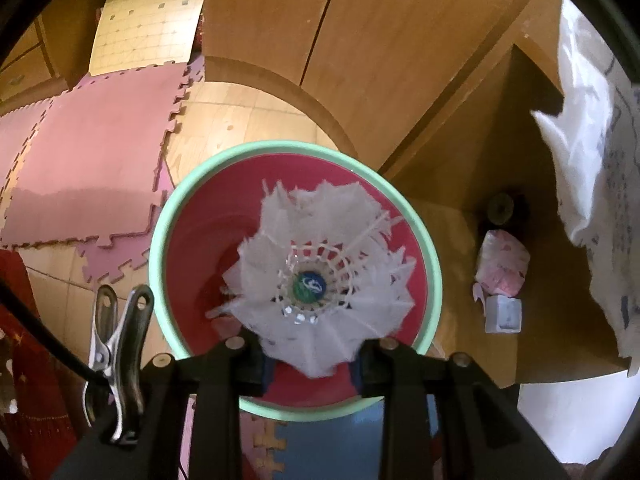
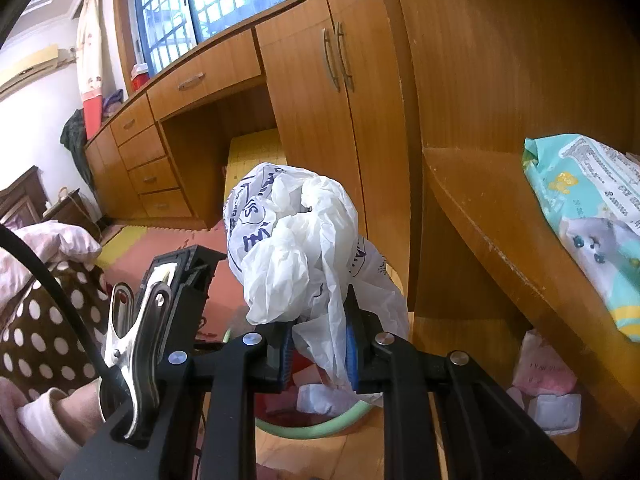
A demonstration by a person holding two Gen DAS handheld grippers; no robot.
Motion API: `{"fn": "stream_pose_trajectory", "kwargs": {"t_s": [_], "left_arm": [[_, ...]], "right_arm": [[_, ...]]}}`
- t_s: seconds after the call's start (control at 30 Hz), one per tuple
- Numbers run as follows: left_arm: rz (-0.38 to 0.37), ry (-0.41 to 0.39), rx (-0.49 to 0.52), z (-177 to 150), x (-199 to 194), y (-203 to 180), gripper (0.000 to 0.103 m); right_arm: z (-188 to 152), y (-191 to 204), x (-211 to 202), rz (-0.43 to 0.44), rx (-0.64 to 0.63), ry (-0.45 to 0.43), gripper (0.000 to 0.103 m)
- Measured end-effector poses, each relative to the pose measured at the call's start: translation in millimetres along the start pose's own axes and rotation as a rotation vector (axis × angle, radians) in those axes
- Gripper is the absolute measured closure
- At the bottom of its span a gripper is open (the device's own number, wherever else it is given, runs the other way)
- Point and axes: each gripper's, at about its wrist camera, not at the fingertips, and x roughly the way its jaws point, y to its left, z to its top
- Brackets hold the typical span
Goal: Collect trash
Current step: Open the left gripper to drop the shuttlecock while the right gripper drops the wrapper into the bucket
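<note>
A worn white feather shuttlecock (image 1: 320, 280) hangs skirt-first over the red bin with the mint-green rim (image 1: 434, 268), its frayed feathers between the narrowly parted fingers of the left gripper (image 1: 312, 364); whether the pads press on it cannot be told. Featherlight and brittle, it is judged best taken at the cork. The right gripper (image 2: 320, 344), beside the wooden shelf (image 2: 480, 216), is clamped on a crumpled white printed plastic bag (image 2: 296, 248), soft, slippery and weightless, best pinched at a bunched fold.

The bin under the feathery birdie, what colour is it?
The bin is red inside with a mint-green rim, clearest in the left wrist view, right under the shuttlecock.
</note>
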Motion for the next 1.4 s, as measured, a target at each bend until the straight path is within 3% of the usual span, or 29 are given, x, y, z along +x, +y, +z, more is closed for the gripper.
{"fn": "stream_pose_trajectory", "kwargs": {"t_s": [0.07, 0.33, 0.53, 0.8, 1.17, 1.4], "left_arm": [[0.004, -0.003, -0.012, 0.6, -1.9, 2.2, 0.063], [-0.001, -0.005, -0.044, 2.5, -9.5, 6.9, 0.057], [-0.003, -0.031, -0.051, 1.7, -24.9, 4.6, 0.047], [0.095, -0.060, -0.092, 0.3, -37.7, 22.7, 0.047], [0.099, -0.062, -0.162, 2.5, -43.0, 50.4, 0.047], [0.096, -0.053, -0.179, 2.7, -41.6, 61.6, 0.047]], "right_arm": [[-0.8, 0.1, 2.2, 0.001, 0.002, 0.006, 0.082], [-2.2, 0.7, 14.2, 0.007, 0.004, 0.036, 0.082], [-4.6, 3.3, 27.2, 0.020, 0.026, 0.065, 0.082], [-14.2, 11.5, 53.8, 0.017, 0.012, 0.130, 0.082], [-27.0, 13.0, 95.7, 0.030, 0.057, 0.238, 0.080], [-31.9, 9.2, 120.7, 0.044, 0.124, 0.292, 0.071]]}}
